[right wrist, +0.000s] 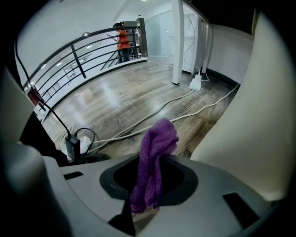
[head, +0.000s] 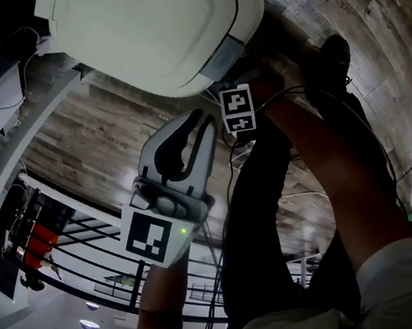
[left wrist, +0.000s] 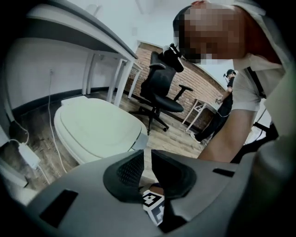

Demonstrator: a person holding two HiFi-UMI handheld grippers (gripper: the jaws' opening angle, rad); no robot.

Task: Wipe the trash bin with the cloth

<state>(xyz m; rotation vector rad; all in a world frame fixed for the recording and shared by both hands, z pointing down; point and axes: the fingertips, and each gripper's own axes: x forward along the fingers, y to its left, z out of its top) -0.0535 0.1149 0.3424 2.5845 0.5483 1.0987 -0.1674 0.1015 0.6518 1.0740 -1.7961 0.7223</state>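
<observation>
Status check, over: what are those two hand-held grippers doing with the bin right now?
Left hand-held gripper shut, empty. Right hand-held gripper clamped on purple cloth. Trash bin close beside cloth, not touching. Nothing between them.

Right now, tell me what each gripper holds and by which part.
Right gripper: the cloth, jaws pinching its bunched middle, one end sticking out past them. Left gripper: nothing, jaws shut.
</observation>
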